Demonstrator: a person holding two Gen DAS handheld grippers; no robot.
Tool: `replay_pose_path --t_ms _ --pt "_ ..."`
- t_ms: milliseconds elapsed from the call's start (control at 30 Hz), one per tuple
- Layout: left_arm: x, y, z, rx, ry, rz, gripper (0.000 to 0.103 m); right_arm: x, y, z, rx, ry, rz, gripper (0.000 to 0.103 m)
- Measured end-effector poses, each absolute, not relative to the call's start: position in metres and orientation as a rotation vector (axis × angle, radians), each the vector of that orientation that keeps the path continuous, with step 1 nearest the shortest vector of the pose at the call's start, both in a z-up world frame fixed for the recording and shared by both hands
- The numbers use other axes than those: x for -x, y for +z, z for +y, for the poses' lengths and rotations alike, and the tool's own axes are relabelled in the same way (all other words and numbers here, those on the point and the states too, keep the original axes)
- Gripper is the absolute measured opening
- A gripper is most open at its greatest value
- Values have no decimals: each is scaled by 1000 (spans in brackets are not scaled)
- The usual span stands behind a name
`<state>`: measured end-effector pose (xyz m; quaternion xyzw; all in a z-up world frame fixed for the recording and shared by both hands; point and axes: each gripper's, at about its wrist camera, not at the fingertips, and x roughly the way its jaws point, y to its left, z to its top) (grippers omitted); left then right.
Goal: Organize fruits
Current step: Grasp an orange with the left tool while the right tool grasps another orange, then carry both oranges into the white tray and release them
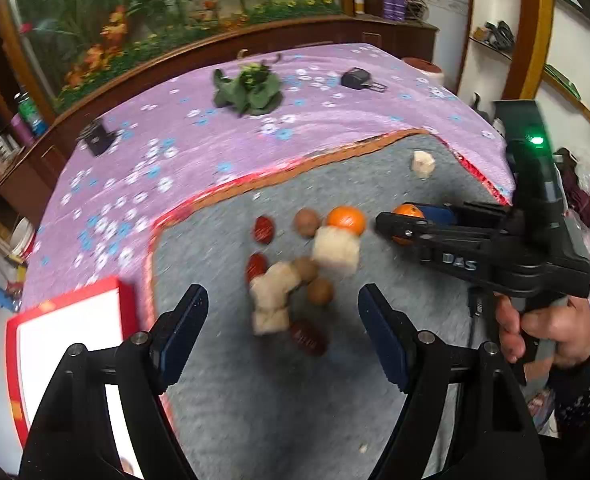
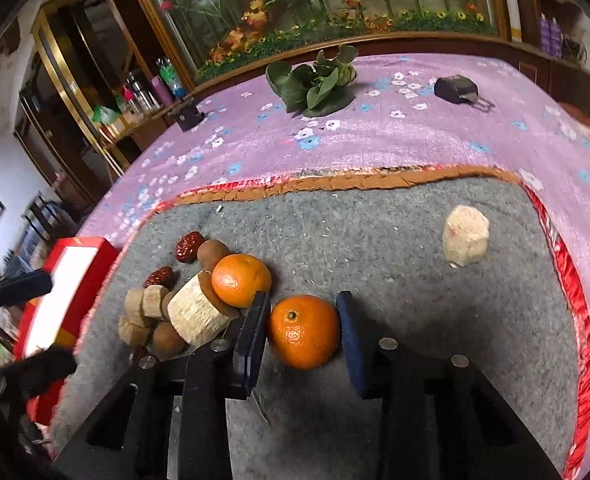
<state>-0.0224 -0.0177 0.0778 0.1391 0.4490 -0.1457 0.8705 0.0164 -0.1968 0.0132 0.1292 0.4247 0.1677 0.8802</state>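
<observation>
On the grey mat (image 2: 375, 240), an orange (image 2: 303, 332) sits between the blue pads of my right gripper (image 2: 303, 308), and both pads touch its sides. A second orange (image 2: 241, 280) lies just left of it, against a pile of pale cut chunks (image 2: 199, 314), brown round fruits (image 2: 213, 252) and red dates (image 2: 189, 246). In the left wrist view my left gripper (image 1: 283, 296) hangs open over that pile (image 1: 273, 284), with nothing between its fingers. My right gripper (image 1: 409, 216) reaches in from the right, held by a hand (image 1: 551, 328).
A red-rimmed white tray (image 1: 67, 328) stands at the mat's left edge. One pale chunk (image 2: 466, 236) lies alone at the mat's far right. The purple flowered cloth (image 2: 375, 140) beyond carries a bunch of green leaves (image 2: 315, 84) and two small dark objects (image 2: 455, 88).
</observation>
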Motion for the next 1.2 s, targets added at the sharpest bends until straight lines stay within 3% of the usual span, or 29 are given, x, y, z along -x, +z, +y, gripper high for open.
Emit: replay_pose_path --t_ms 233,333,500,800,1000,1100,1200 --pt "-12 61 -69 -428 -432 986 76 -15 23 -251 -522 305 813 35" --pt "-25 52 -83 -445 -478 1038 61 -17 21 -263 -606 312 814 35" --pt "-39 38 -96 -478 -506 1089 47 -17 22 -269 -649 316 796 35" --pt "-54 20 -104 -609 -544 1134 47 -18 20 -275 -701 333 800 35" --pt "-52 20 -105 -595 -575 1131 40 -18 19 -274 -705 338 803 35" --pt "-52 21 -105 -580 -571 1124 31 -19 18 -274 -704 336 805 35" --pt "-53 24 -103 -539 -567 1124 31 -19 18 -274 -704 338 805 35"
